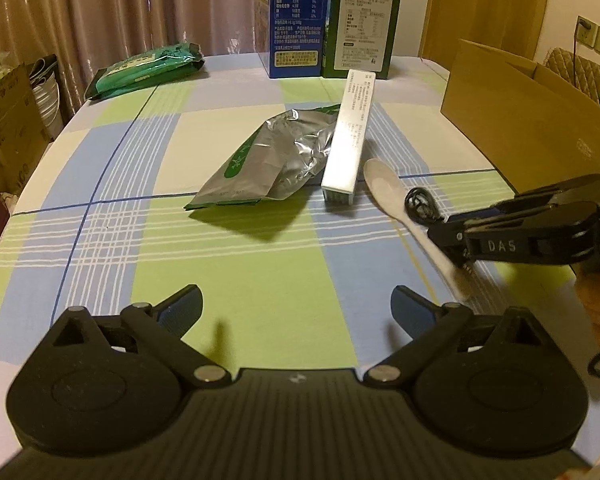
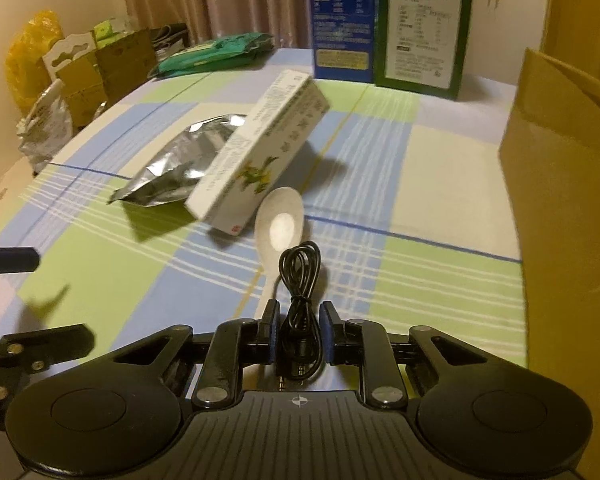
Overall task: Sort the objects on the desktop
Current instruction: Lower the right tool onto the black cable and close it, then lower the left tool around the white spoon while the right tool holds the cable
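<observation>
My right gripper (image 2: 299, 314) is shut on a coiled black cable (image 2: 300, 280) and holds it just above the checked tablecloth; both also show in the left wrist view, the gripper (image 1: 452, 236) and the cable (image 1: 420, 204). A white spoon (image 2: 280, 228) lies under the cable, also seen in the left wrist view (image 1: 384, 188). A white carton (image 1: 350, 140) leans on a silver foil pouch (image 1: 260, 160) at mid table. My left gripper (image 1: 296, 304) is open and empty above the near part of the cloth.
A brown cardboard box (image 1: 524, 120) stands open at the right edge. A blue carton (image 1: 296, 20) and a green carton (image 1: 362, 28) stand at the back. A green packet (image 1: 148, 68) lies back left. Boxes and bags (image 2: 80, 68) sit beyond the left edge.
</observation>
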{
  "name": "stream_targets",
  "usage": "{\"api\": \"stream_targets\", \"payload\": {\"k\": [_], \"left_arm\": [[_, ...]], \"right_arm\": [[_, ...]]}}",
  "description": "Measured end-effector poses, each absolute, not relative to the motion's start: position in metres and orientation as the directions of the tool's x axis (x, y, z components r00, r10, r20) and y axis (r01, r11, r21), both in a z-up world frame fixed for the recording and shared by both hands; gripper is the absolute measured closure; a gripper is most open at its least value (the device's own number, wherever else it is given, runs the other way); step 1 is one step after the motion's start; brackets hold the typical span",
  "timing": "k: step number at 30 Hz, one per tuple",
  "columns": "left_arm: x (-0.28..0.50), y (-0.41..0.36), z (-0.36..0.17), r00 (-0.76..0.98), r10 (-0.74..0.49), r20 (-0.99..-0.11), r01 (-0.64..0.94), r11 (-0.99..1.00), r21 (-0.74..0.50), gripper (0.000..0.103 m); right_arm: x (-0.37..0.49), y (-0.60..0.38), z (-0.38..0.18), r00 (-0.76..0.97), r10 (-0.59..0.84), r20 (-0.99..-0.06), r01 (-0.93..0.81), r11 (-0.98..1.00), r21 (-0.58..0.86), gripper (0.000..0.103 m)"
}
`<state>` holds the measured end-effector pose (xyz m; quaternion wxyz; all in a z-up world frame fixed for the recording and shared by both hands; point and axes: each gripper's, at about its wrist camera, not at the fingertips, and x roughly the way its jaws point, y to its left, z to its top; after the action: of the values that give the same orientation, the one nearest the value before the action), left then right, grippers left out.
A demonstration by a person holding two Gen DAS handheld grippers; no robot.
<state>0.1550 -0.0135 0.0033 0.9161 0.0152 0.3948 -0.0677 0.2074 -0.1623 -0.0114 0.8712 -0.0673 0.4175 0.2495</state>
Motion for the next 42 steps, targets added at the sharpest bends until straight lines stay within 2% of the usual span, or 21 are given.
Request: {"api": "stream_targets", "payload": {"k": [8,12,14,16,20,24,26,31,42], "left_arm": [[0.154,-0.011,0.002,0.674,-0.123,-0.729,0.139,0.99,-0.038,0.007],[0.157,-0.019,0.001,0.67,-0.163,-0.724,0.177,0.983,-0.057,0.012],[0.16,-0.028,-0.001,0.672,-0.178,-0.719,0.214,0.976,-0.042,0.016],[0.167,-0.037,-0.004,0.663,-0.206,-0.719,0.242,0.969,-0.054,0.029],[0.185,-0.054,-0.013,0.657,-0.233,-0.717,0.28,0.958,-0.054,0.038],[0.201,-0.063,-0.023,0.648,-0.236,-0.725,0.292,0.955,-0.05,0.061],[0.203,-0.064,-0.024,0.655,-0.236,-0.718,0.296,0.954,-0.044,0.066],[0.202,-0.067,-0.023,0.645,-0.241,-0.725,0.307,0.951,-0.042,0.096],[0.158,-0.072,-0.015,0.593,-0.24,-0.769,0.336,0.941,-0.035,0.098]], "right_arm": [[0.2,-0.153,-0.011,0.406,0.517,-0.754,-0.526,0.806,0.27,0.086],[0.202,-0.161,-0.008,0.503,0.391,-0.771,-0.473,0.871,0.133,0.086],[0.207,-0.172,-0.008,0.531,0.349,-0.772,-0.425,0.898,0.115,0.086],[0.21,-0.181,-0.009,0.544,0.334,-0.77,-0.392,0.912,0.118,0.086],[0.212,-0.188,-0.009,0.556,0.332,-0.762,-0.383,0.916,0.12,0.086],[0.215,-0.189,-0.01,0.559,0.334,-0.759,-0.39,0.914,0.115,0.086],[0.216,-0.19,-0.012,0.559,0.337,-0.757,-0.386,0.914,0.122,0.086],[0.218,-0.186,-0.012,0.56,0.338,-0.757,-0.385,0.915,0.123,0.086],[0.185,-0.185,-0.008,0.527,0.346,-0.776,-0.408,0.904,0.126,0.088]]}}
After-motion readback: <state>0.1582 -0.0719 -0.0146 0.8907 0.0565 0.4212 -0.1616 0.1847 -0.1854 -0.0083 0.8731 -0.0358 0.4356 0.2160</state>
